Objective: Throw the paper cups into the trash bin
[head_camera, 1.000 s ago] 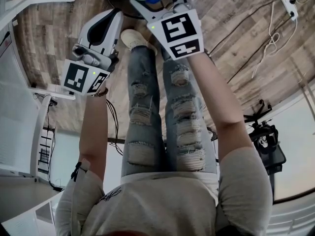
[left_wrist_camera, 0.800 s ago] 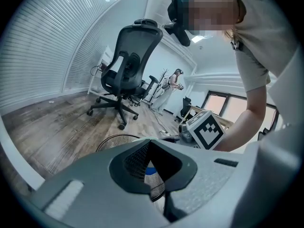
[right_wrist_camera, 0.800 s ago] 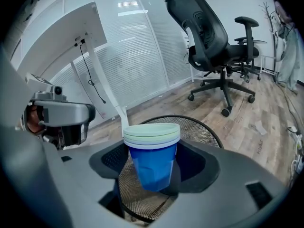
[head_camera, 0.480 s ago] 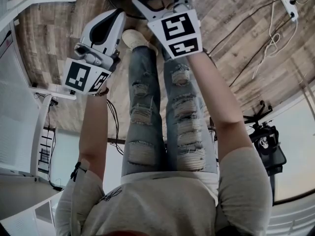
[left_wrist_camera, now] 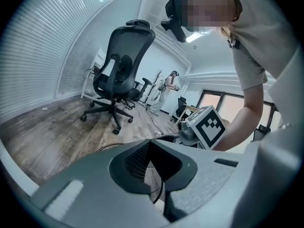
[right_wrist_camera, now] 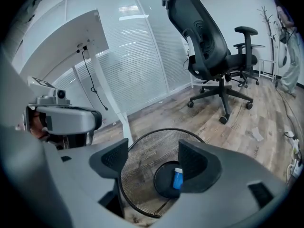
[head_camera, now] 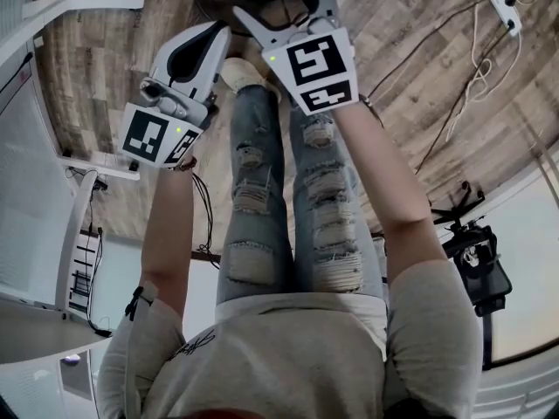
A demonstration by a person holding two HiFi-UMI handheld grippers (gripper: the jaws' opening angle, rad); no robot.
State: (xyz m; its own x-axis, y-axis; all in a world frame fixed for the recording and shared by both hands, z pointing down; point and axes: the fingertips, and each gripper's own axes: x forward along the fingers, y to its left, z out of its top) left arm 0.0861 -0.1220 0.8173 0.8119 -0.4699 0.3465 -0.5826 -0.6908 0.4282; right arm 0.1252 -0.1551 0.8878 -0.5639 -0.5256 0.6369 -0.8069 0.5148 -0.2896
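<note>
Hiding partly behind right tool (right_wrist_camera: 153, 161): cup (right_wrist_camera: 177, 178)

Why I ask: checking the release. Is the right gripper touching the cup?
Apart. In the right gripper view the right gripper stands open, and the cup lies down in the bin.

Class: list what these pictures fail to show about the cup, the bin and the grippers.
- Paper cup: right gripper view, partly behind a finger of the right gripper.
- Trash bin: head view, cut off by the top edge.
- Bin floor: partly covered by that finger; more cups may hide.
</note>
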